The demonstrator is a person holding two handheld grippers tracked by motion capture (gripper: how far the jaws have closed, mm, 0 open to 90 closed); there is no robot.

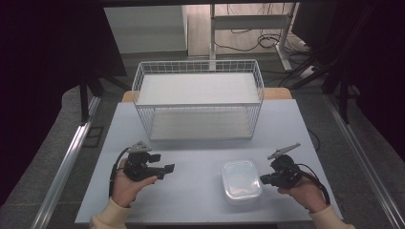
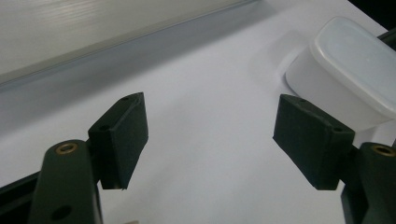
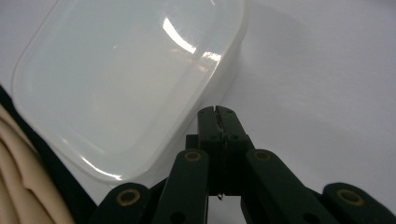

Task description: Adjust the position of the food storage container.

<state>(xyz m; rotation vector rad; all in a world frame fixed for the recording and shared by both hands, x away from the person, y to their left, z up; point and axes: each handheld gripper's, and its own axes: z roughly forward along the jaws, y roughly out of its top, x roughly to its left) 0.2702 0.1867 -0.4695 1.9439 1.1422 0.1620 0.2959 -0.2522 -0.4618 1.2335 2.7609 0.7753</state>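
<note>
1. The lidded plastic container sat on the table near its front edge, right of the middle, lid on.
2. My right tongs lay just beside the container's right side; from above I could not tell whether they touched it.
3. My right gripper view showed those jaws pressed together with nothing between them, their tip next to the container's wall, and a cream sleeve at the frame's left edge.
4. My left tongs hovered well apart from the container, toward the front-left of the table.
5. My left gripper view showed them spread wide and empty, the container off past the right jaw.
6. The high view alone took in the white wire basket at the table's far edge.
</note>
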